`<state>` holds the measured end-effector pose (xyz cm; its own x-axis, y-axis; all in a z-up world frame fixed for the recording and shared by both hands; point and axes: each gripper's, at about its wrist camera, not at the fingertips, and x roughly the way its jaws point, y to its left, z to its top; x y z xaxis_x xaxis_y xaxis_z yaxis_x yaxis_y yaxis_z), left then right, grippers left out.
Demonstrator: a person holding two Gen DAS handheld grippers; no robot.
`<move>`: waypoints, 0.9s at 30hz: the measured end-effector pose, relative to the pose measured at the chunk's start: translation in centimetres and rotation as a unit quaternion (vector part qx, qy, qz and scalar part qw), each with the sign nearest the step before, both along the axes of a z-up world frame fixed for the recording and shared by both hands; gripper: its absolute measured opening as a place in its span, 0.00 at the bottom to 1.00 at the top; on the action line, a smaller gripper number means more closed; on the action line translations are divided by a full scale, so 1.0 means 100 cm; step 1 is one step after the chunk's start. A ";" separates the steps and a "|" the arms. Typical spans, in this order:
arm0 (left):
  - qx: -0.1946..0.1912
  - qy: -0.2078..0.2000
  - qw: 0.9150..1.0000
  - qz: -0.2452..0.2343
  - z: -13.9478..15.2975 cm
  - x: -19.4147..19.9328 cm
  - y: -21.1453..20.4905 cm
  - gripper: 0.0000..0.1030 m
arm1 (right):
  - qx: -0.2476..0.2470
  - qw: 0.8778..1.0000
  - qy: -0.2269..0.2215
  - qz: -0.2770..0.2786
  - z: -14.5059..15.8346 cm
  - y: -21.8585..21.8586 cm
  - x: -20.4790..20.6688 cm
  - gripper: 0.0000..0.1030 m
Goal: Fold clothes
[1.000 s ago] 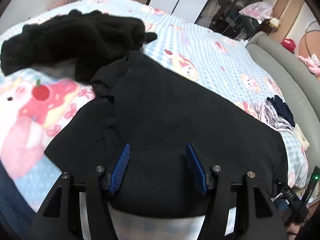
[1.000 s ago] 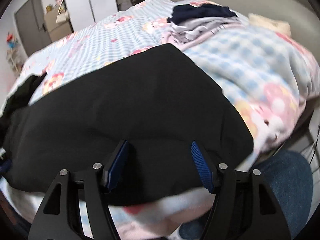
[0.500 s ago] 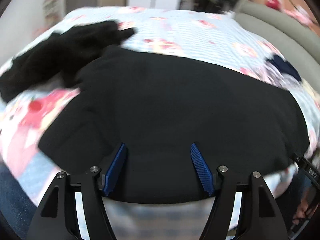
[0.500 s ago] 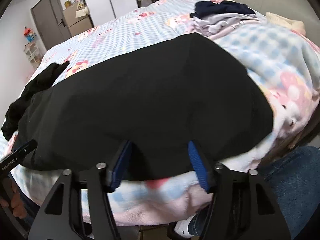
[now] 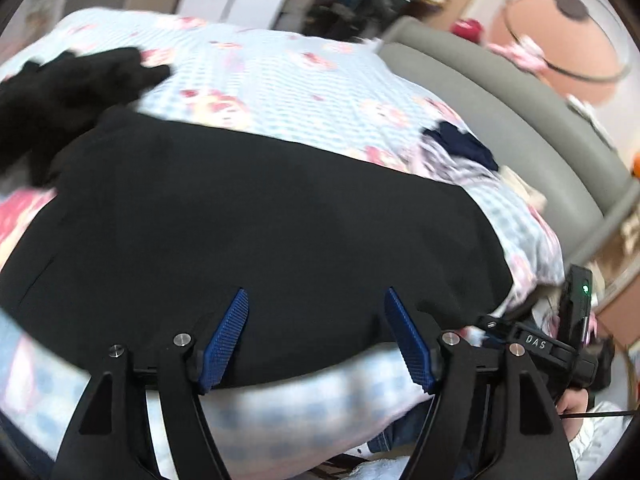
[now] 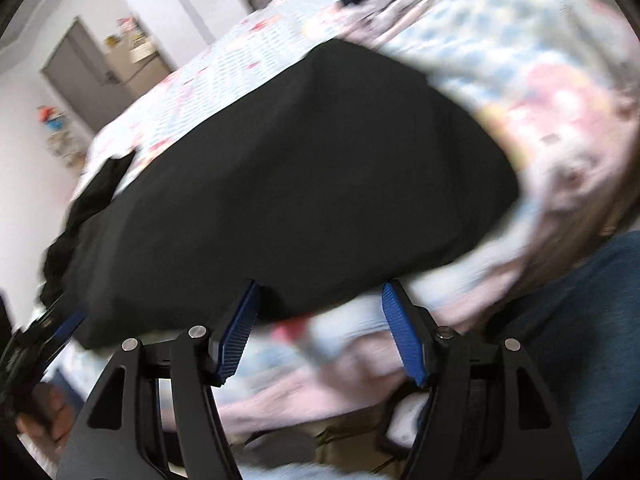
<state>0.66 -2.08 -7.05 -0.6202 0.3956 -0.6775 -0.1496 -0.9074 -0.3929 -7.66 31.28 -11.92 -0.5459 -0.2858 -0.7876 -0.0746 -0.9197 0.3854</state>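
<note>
Nearest the person, the left gripper [image 5: 316, 336] and the right gripper [image 6: 320, 330] both stand released above the near hem of the large flat black garment [image 5: 260, 220], their jaws having just been widening, with no cloth pinched between the blue pads. That garment lies spread smooth across the checked pale-blue cartoon-print bed cover [image 5: 280, 80], its near edge close to the bed's front edge. It looks laid out, or folded once into a broad panel; judging by its width, further folds are still to come. Beyond the spread garment's far left corner sits one crumpled black fuzzy garment [image 5: 68, 84], seemingly unfolded. Past its far right corner lies a small heap of navy and pale clothes [image 5: 460, 148], too blurred to count. Two grippers, two clearly separate black garments, one heap.
</note>
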 end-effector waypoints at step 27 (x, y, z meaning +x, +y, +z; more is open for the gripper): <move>-0.003 -0.030 1.000 0.001 -0.047 -0.019 0.018 0.83 | -0.144 0.981 0.048 -0.118 -0.013 0.077 0.010 0.79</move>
<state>-1.19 -0.27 -11.77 -0.5798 0.3905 -0.7151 -0.1246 -0.9098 -0.3959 -6.67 39.03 -13.20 -0.6911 -0.3463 -0.6344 -0.2226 -0.7332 0.6426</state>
